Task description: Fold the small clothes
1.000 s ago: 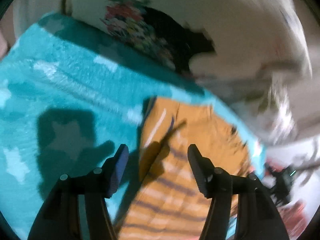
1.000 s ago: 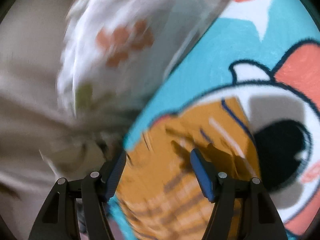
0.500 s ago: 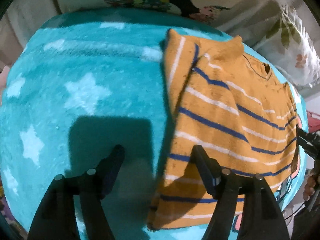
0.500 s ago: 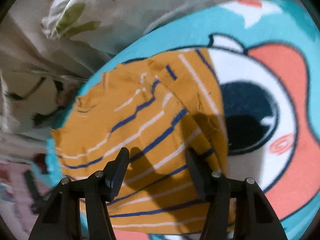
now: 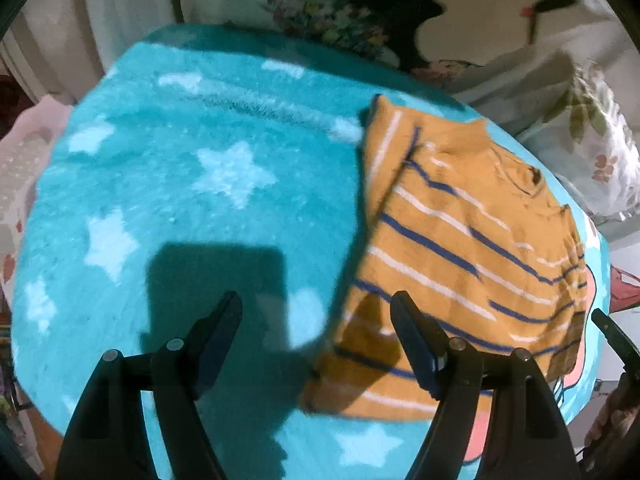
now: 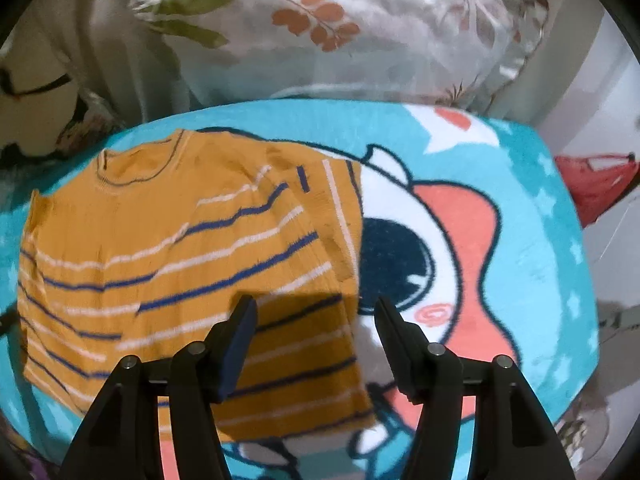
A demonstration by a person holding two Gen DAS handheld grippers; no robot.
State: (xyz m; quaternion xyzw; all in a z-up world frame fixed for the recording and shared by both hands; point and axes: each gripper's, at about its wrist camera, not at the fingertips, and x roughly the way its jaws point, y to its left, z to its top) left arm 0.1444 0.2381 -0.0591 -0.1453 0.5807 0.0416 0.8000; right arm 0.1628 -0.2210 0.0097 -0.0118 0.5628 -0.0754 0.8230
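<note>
A: Left wrist view first. Left gripper [image 5: 316, 320] held above the teal star blanket [image 5: 180, 184], jaws spread wide, nothing between them — only blanket and a dark shadow under the gap.

B: And the garment?

A: Mustard striped sweater [image 5: 460, 248] lying flat on the blanket, out at about 2 o'clock from the gripper. One sleeve folded in along the sweater's edge nearest the bare blanket, neckline toward 1 o'clock. Hem corner just ahead of the finger at 3 o'clock [image 5: 412, 340]; touching or not, cannot tell. A dark tip of the other tool [image 5: 612, 336] poking in at 4 o'clock by the frame edge. Floral fabric [image 5: 320, 12] bunched beyond the blanket at 12.

B: Right wrist view?

A: Right gripper [image 6: 316, 320] likewise wide open, holding nothing. Mustard striped sweater [image 6: 160, 264] spread from 9 to 11 o'clock, collar at 11, folded sleeve forming a strip along the edge nearest the blanket's cartoon face. Finger at 9 o'clock [image 6: 240, 332] above the lower hem area, shadow falling on the stripes there. Other finger over the cartoon face [image 6: 432, 248] printed on the blanket [image 6: 560, 216]. Leaf-print pillow [image 6: 340, 28] at 12, touching the blanket's far edge. Some blur throughout.
</note>
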